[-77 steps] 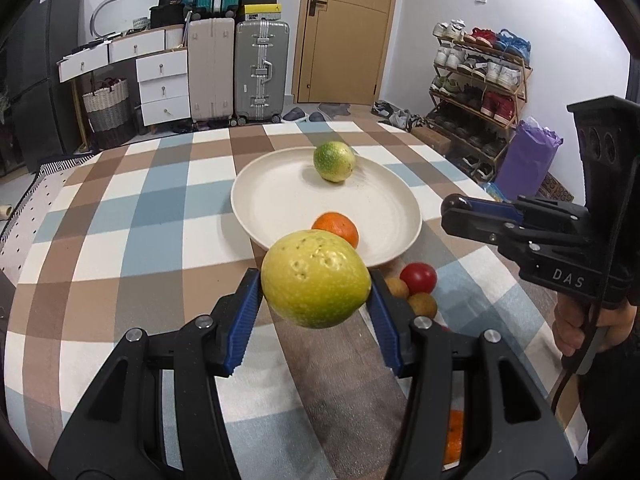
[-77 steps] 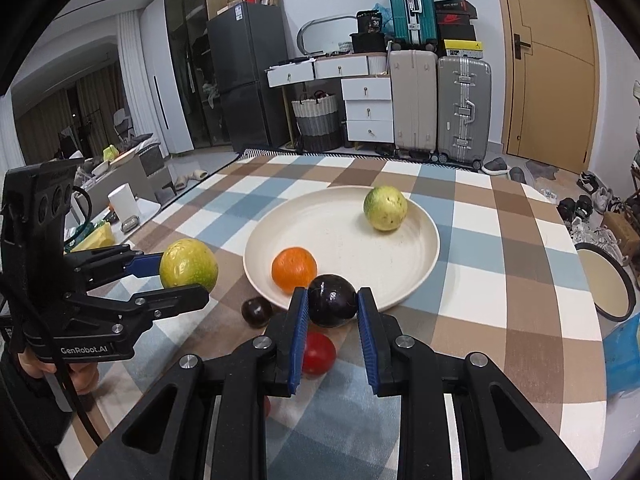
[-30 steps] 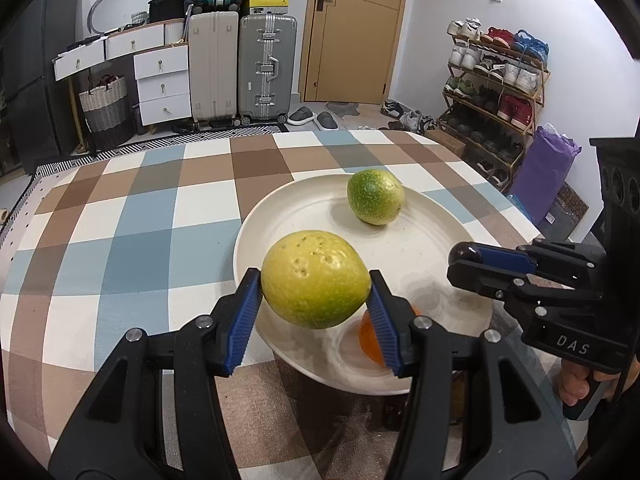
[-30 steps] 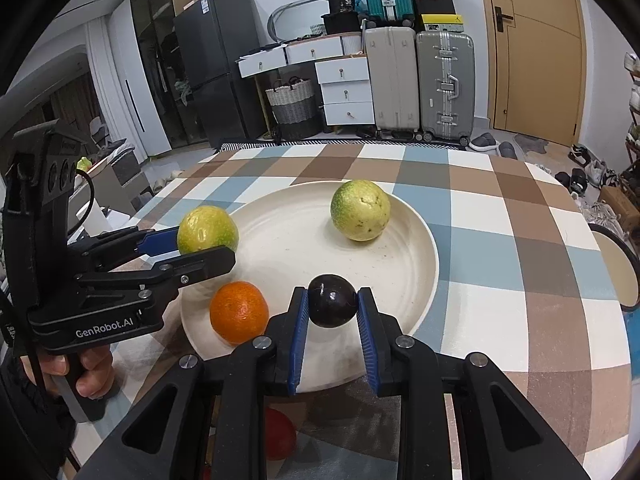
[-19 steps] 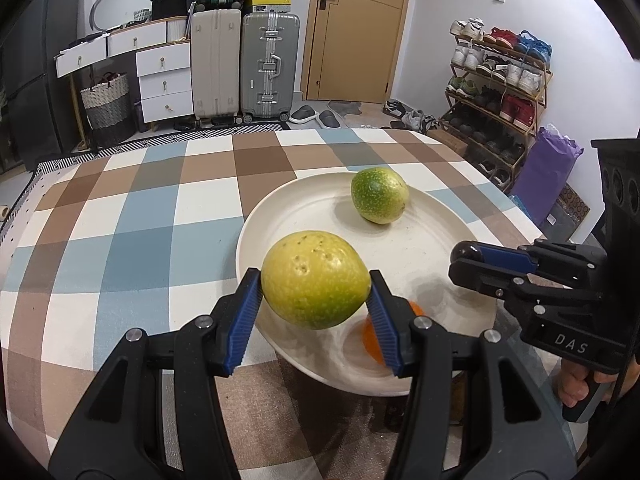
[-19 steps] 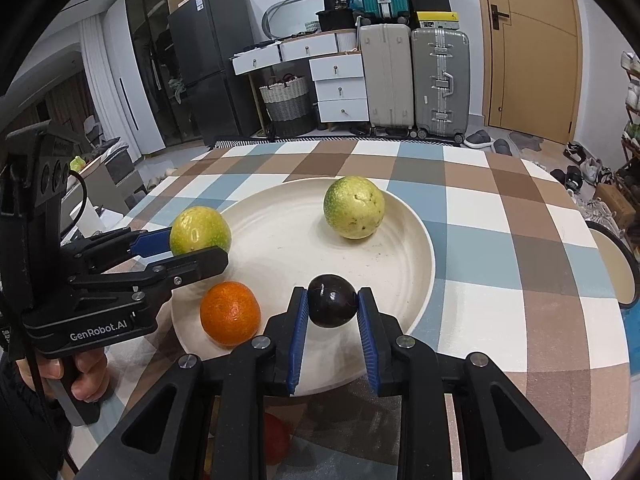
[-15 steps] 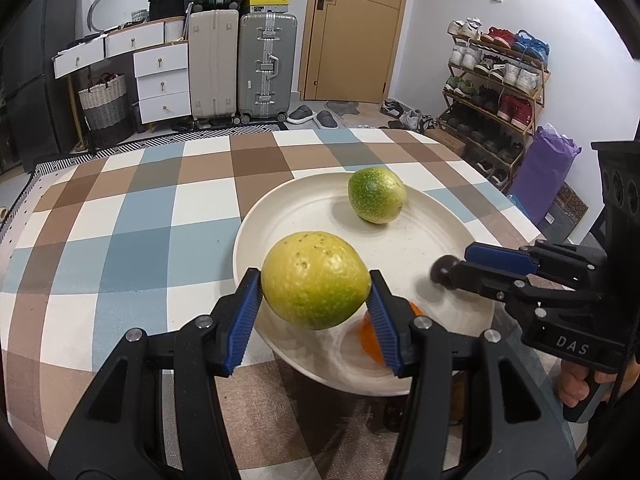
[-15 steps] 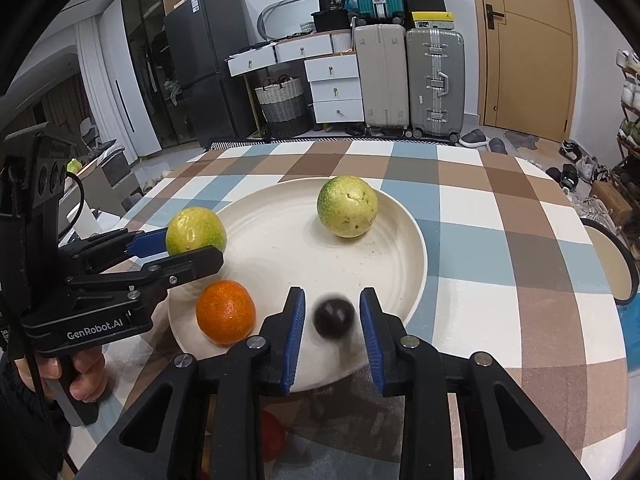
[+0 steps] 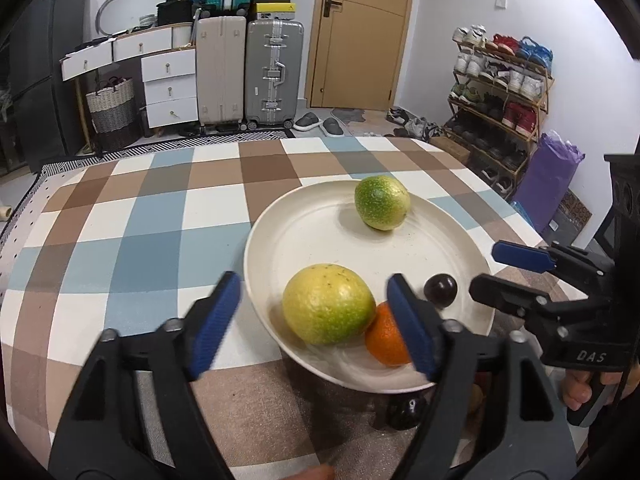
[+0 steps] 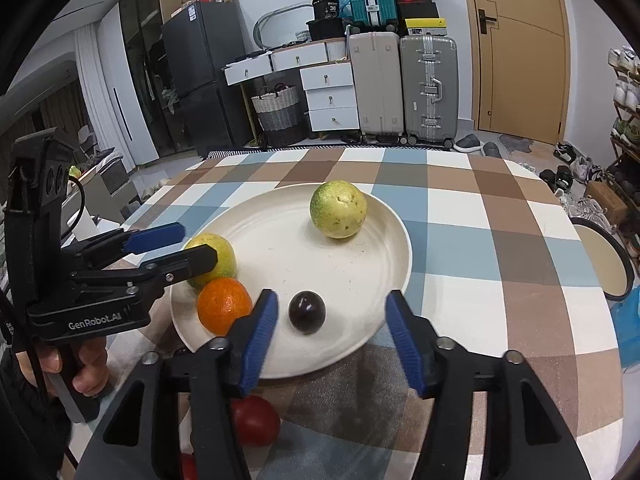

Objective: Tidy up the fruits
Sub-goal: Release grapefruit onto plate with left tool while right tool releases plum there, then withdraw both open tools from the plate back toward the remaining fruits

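Left wrist view: left gripper [image 9: 314, 324] has its blue-padded black fingers spread wide, nothing clamped. Large yellow-green round fruit [image 9: 329, 309] sits between them on the near-left part of the round cream plate [image 9: 280, 240], clear of both pads, touching a small orange mandarin [image 9: 386, 340] on its right. Small dark purple round fruit [image 9: 440, 290] lies just beyond the mandarin, near the plate's right rim. Second green-yellow round fruit [image 9: 382, 208] rests alone at the far side of the plate. Another dark fruit [image 9: 406, 412] lies on the checked blue, brown and white tablecloth [image 9: 140, 240] just off the near rim, partly hidden by the finger.

Right wrist view: right gripper [image 10: 330, 338] also has fingers wide apart, holding nothing. The small dark purple fruit [image 10: 307, 312] sits on the plate [image 10: 360, 344] between them, nearer the left finger, touching neither. Mandarin [image 10: 224, 309] is just left of it, against the yellow-green fruit [image 10: 216, 258], which the left gripper [image 10: 176, 246] partly covers. Red tomato-like fruit [image 10: 256, 420] lies on the cloth under the right gripper's left finger. Grey and beige hard suitcases [image 10: 404, 88] stand against the back wall.
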The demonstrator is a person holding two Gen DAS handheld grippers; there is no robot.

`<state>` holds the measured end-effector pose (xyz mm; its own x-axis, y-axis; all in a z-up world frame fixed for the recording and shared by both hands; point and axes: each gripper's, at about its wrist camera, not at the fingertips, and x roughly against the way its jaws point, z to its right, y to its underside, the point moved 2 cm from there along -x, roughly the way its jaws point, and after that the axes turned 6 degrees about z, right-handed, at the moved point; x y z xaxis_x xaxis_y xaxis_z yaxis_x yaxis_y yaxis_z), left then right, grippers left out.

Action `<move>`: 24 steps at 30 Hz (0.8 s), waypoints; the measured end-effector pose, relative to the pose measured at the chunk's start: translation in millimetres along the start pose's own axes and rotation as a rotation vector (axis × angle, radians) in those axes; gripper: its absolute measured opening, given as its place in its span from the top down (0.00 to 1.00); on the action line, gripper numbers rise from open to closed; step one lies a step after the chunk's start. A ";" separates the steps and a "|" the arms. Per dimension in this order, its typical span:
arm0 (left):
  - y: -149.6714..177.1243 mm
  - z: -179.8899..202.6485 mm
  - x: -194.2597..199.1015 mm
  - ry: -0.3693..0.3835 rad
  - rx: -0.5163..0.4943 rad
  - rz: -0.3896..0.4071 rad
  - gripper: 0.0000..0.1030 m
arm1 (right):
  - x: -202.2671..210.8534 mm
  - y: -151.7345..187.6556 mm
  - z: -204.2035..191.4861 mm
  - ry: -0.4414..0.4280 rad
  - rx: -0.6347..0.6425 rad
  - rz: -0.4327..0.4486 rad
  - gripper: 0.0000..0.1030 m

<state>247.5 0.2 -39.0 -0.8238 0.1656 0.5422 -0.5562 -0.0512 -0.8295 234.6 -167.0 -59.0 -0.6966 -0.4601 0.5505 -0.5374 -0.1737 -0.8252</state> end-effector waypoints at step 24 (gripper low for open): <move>43.8 4.2 84.6 -0.078 0.043 0.062 0.01 | 54.5 28.9 -18.4 -0.040 0.023 0.079 0.00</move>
<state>153.0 7.8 -28.9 -0.8619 0.0836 0.5001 -0.5066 -0.1018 -0.8562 172.3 -181.1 -50.6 -0.7165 -0.5080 0.4781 -0.4697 -0.1554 -0.8691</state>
